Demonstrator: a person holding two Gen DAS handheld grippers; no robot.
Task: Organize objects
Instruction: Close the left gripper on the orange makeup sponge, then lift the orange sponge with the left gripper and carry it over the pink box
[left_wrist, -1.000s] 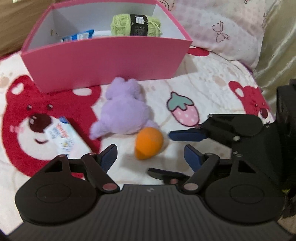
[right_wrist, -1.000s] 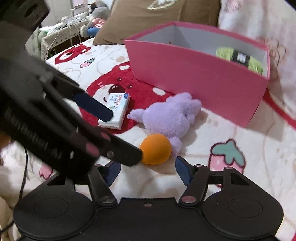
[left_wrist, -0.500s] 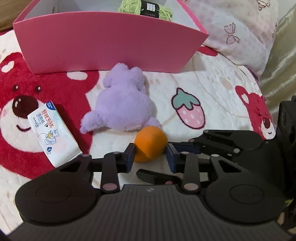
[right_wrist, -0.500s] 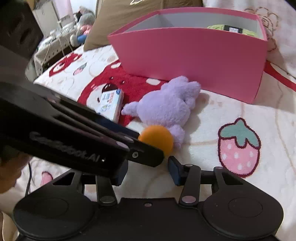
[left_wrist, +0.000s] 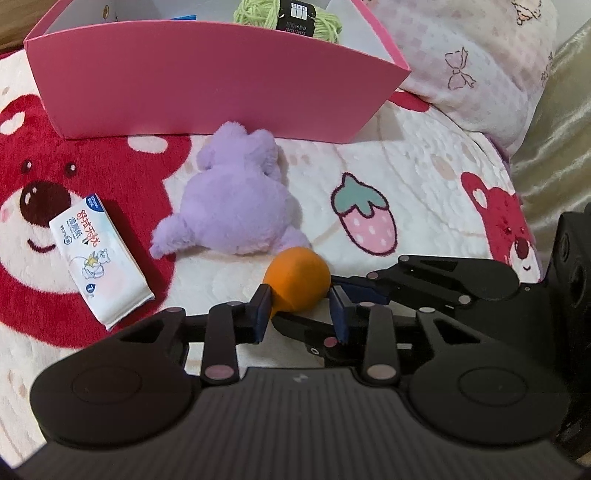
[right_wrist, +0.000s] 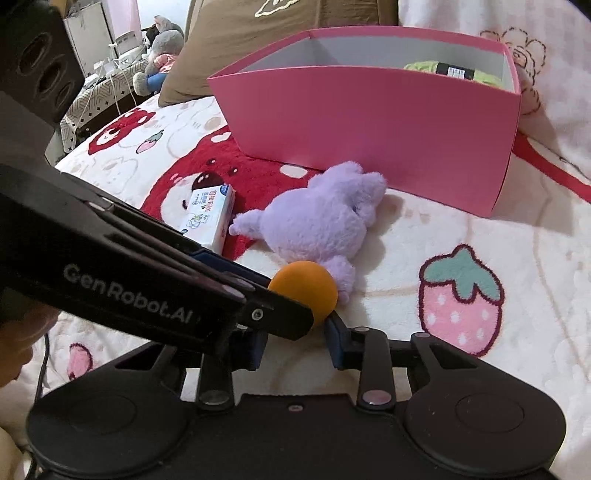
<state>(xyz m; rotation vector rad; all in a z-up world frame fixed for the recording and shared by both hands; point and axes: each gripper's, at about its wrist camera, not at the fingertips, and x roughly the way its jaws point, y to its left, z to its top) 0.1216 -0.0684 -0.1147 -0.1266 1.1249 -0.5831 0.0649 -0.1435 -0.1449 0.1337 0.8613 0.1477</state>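
The pink box (left_wrist: 207, 74) is cut off at the top of the left wrist view, so only part of its inside can be seen: one ball of green yarn (left_wrist: 291, 16) and a sliver of something blue that cannot be identified. In the right wrist view the yarn (right_wrist: 458, 70) is mostly hidden behind the box wall (right_wrist: 369, 118). Much of that view's left side is blocked by the left gripper (right_wrist: 291, 310), and the left pad of the right gripper (right_wrist: 295, 339) is covered by it. On the bear-print blanket (left_wrist: 424, 177) three loose items can be counted: one orange ball (left_wrist: 297, 282), one purple plush toy (left_wrist: 236, 206) and one tissue pack (left_wrist: 99, 254). Two grippers are present. The orange ball lies on the blanket just in front of the plush toy, touching it, and sits between the blue pads of the left gripper (left_wrist: 299, 314), which has just been closed against the ball's near end. The right gripper (left_wrist: 354, 291) is seen reaching in from the right with its fingers drawn almost together; its jaws have just been closing, and one pad (right_wrist: 334, 332) is seen at the ball's lower edge, though whether the ball is truly pinched by it cannot be told.
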